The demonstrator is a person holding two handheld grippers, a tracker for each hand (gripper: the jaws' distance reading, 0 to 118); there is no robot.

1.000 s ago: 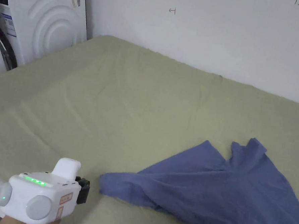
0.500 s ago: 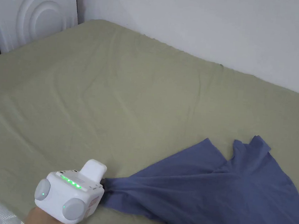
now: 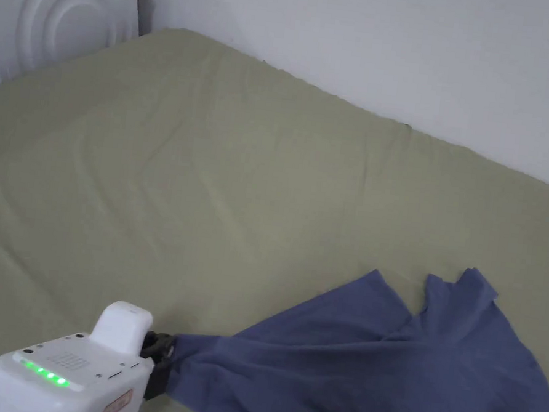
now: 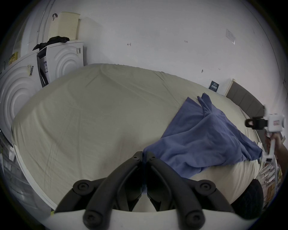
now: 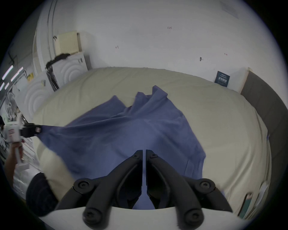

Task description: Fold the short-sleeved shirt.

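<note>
The washing machine (image 3: pixel 54 11) stands off the bed's far left corner, clear of the work area. The bed (image 3: pixel 221 173) carries the shirt on its near right part; the whole left and far portion of the bed is bare sheet.

The left gripper (image 3: pixel 158 357) sits at the bed's near edge with its jaws clenched on a corner of the shirt (image 3: pixel 409 368). The cloth runs taut from that corner, and folds radiate toward the shirt's body. This hold is judged to be for spreading the garment flat before folding. In the left gripper view the jaws (image 4: pixel 144 157) meet with blue cloth between them.

The right gripper (image 5: pixel 144 153) hovers over the shirt's near edge, jaws closed together. Whether cloth lies between them cannot be told.

The shirt is bunched, with one part upturned toward the far edge. The bare sheet to the left gives room to draw it out.
</note>
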